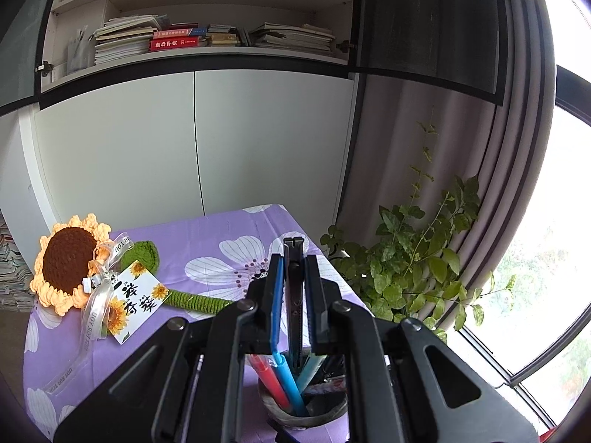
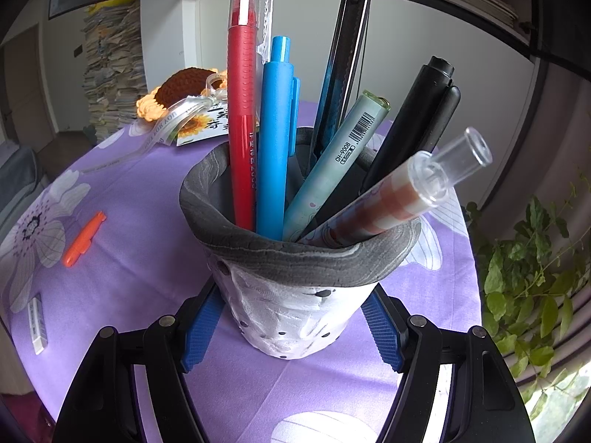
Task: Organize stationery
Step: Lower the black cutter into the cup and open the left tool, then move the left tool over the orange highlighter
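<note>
purple floral tablecloth (image 2: 155, 192); bookshelf (image 1: 207, 55) behind, curtain (image 1: 461, 155) right.

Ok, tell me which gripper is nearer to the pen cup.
Right. The right gripper is clamped around the pen cup, its pads pressing the cup's sides. The left gripper is above the cup, shut on a utility knife whose lower end is in it.

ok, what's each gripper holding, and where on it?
Left gripper: utility knife, clamped mid-body, above the pen cup. Right gripper: the cup, pads on its lower sides.
</note>
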Demonstrator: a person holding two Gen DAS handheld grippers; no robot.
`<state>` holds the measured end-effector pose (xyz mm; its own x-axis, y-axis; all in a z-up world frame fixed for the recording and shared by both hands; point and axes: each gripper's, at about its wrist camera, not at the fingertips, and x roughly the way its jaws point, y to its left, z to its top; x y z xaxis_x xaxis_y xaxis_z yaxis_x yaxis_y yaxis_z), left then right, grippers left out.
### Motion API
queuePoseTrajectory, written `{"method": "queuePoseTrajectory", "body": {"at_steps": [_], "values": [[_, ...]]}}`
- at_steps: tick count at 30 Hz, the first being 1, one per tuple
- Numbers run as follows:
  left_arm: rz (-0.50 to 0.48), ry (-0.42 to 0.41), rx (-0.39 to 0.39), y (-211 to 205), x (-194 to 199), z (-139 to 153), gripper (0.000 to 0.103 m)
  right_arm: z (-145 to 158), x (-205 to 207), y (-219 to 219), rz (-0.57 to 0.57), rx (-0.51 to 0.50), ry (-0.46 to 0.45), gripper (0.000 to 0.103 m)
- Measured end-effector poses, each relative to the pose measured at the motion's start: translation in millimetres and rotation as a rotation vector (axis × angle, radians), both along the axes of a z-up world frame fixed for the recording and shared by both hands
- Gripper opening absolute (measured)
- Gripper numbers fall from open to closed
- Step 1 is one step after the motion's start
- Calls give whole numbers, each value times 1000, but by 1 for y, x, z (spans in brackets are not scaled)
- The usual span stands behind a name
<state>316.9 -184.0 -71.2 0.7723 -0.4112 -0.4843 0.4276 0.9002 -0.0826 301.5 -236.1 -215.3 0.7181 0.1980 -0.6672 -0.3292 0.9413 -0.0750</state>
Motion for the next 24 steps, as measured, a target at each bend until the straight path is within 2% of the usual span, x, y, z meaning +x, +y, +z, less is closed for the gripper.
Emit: {"method": "queuePoseTrajectory", "body": {"at_steps": [4, 8, 12, 17, 21, 24], "values": [[-7, 25, 20, 0, -3, -8, 11, 0, 0, 0, 0, 0, 0, 73], [6, 9, 41, 4, -11, -11, 13, 0, 1, 1, 1, -1, 2, 73], [-10, 42, 11, 13, -14, -10, 16, -1, 0, 0, 1, -1, 2, 73], [9, 29, -35, 30, -23, -1, 25, -1, 1, 0, 0, -2, 2, 73], [65, 23, -64, 51, -28, 6, 31, -1, 1, 0, 0, -2, 3, 73], [118, 66, -70, 71, -26, -1, 32, -1, 0, 0, 0, -2, 3, 73]]}}
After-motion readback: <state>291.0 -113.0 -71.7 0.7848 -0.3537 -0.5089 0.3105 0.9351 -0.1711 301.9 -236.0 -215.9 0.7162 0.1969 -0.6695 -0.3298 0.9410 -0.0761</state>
